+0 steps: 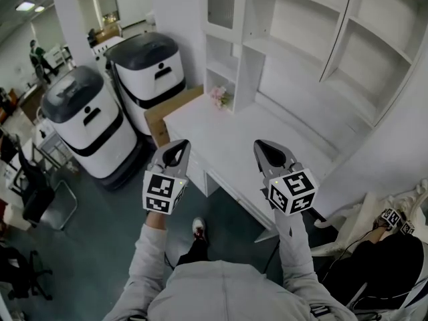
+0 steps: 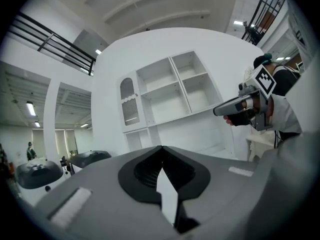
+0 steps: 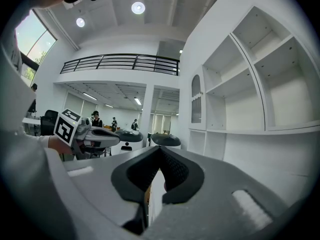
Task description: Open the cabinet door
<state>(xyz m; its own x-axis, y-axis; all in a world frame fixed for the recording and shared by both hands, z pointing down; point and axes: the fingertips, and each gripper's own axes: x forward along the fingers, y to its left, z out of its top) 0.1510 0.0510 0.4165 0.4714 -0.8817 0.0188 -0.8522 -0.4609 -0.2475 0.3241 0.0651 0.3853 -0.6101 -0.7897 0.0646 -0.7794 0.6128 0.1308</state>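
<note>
The left gripper (image 1: pixel 175 147) and the right gripper (image 1: pixel 269 149) were held side by side near the edge of the smooth white surface (image 1: pixel 227 132). Their dark ridged fingers (image 2: pixel 142 171) were pressed together on nothing, likely because the cabinet door (image 1: pixel 221 5) was not yet reached. That small white door, with a rounded window, was seen shut on the boxy shelves (image 1: pixel 249 19), well apart from both.

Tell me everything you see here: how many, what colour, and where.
shelf unit: one, white, on the wall above the desk
cabinet door: one, white, top left of the shelf unit
desk: one, white, below the shelves
flowers: one bunch, pink, desk's back left
machines: two, white with dark lids, left of the desk
cardboard box: one, brown, between machines and desk
left claw: grey, shut, empty
right claw: grey, shut, empty
</note>
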